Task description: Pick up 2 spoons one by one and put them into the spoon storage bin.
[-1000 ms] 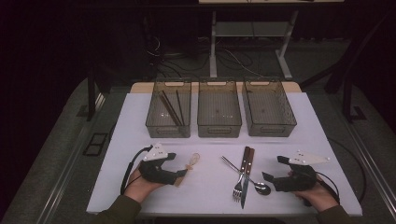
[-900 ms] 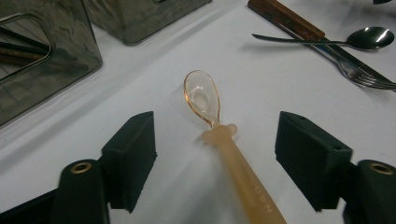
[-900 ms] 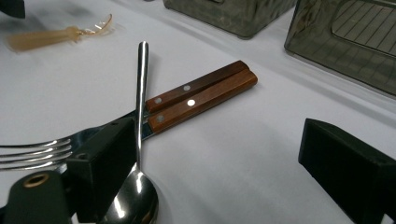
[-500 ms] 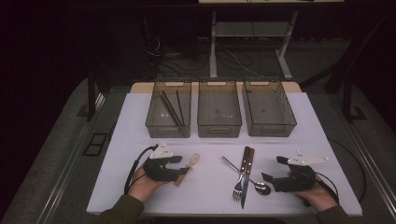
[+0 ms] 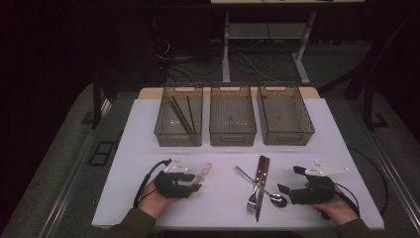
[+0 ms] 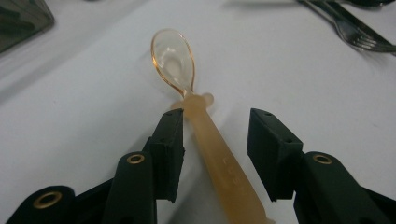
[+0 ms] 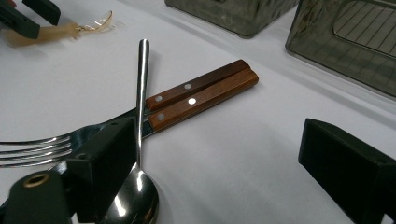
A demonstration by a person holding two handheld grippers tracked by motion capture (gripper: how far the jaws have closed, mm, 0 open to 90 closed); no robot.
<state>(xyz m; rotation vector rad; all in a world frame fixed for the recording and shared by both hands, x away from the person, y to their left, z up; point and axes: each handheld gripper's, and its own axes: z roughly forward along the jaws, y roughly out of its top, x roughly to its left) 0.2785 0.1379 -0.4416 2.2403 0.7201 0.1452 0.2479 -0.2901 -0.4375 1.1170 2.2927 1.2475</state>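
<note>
Evidently the step in hand is picking up the translucent amber spoon (image 6: 205, 140), which lies flat on the white tabletop (image 5: 148, 148) toward seven o'clock, its bowl pointing to twelve and slightly right. The left claw (image 6: 215, 140) straddles the handle: its jaws have just been closing, the left pad looks to be at or just beside the handle, the right pad stands clearly apart from it, so nothing is pinched yet. To do this well, the person would likely want to centre the handle between the pads before finishing the squeeze, keep the tips low against the tabletop, and bite just behind the small collar below the bowl so the smooth plastic does not swivel or slide. Lifting straight up before carrying it toward the bins would probably avoid dragging. The right claw (image 7: 210, 158) rests with its jaws spread wide at about five o'clock, beside the pile of metal cutlery and gripping nothing. Counting: one amber spoon, one metal spoon (image 5: 275, 199), one fork (image 5: 252, 201), and two wooden-handled knives (image 5: 261, 173) side by side in the pile at six o'clock. Three grey bins (image 5: 233, 136) stand in a row at twelve o'clock; the left one holds what look like two or three dark chopsticks (image 5: 181, 115), the other two look empty.
</note>
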